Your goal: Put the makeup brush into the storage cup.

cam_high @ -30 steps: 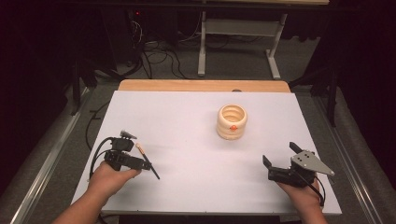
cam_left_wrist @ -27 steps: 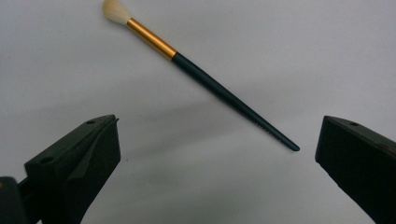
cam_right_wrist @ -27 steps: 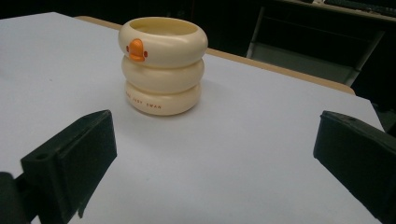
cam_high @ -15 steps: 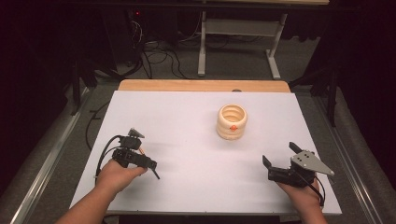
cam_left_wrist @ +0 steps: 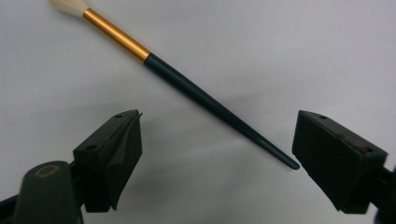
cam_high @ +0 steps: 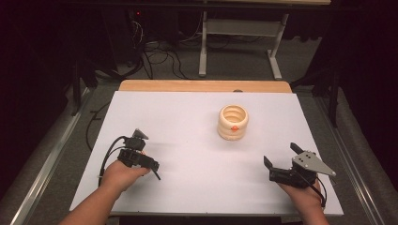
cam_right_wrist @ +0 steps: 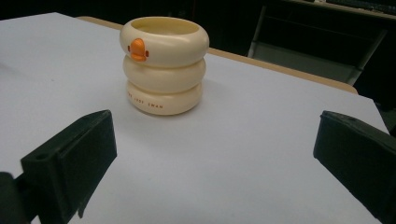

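Compared with the earlier frames, the left gripper [cam_high: 148,157] now sits lower and over the paintbrush [cam_left_wrist: 187,86], whose orange ferrule and pale tip no longer show beside the hand in the high view. Its jaws have just been closing. The dark brush handle lies between them, untouched by either pad.
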`<state>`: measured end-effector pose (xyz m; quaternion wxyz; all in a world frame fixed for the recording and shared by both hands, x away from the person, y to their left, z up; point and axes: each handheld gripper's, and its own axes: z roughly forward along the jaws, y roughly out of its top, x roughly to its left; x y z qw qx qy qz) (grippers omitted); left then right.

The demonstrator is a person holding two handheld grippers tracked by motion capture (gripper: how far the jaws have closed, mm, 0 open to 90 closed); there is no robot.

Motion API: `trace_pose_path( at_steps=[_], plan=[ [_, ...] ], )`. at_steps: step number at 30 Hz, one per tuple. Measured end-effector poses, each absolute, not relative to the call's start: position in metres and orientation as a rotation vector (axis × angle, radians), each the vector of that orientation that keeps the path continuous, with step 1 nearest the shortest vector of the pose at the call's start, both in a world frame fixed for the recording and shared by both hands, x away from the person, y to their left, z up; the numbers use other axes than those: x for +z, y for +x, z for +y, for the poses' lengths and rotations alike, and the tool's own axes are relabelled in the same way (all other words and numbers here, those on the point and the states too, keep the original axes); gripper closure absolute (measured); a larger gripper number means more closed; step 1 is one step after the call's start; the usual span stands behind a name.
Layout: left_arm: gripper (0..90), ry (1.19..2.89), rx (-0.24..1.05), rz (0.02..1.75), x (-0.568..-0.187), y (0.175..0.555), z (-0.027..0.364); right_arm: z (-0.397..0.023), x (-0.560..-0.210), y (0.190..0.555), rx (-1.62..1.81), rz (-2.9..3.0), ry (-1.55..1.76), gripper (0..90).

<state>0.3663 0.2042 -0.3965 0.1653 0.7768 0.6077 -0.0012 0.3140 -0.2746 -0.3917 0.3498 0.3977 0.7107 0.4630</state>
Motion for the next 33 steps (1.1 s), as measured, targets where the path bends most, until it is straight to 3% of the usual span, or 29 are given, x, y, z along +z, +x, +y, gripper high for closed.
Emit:
trace_pose_path(
  at_steps=[12,20,27,33],
  plan=[
    [29.5,2.202,-0.047,1.730,-0.401,0.369,0.199,-0.275,-0.392,0.314,1.199,1.842,1.028,0.8],
    [32.1,2.212,-0.049,1.726,-0.403,0.369,0.196,-0.275,-0.392,0.314,1.201,1.843,1.027,0.8],
    [33.4,2.245,-0.005,1.714,-0.404,0.367,0.192,-0.275,-0.392,0.314,1.201,1.843,1.028,0.8],
    [41.1,2.294,0.054,1.696,-0.404,0.365,0.190,-0.276,-0.392,0.314,1.207,1.841,1.039,0.9]
  ],
)
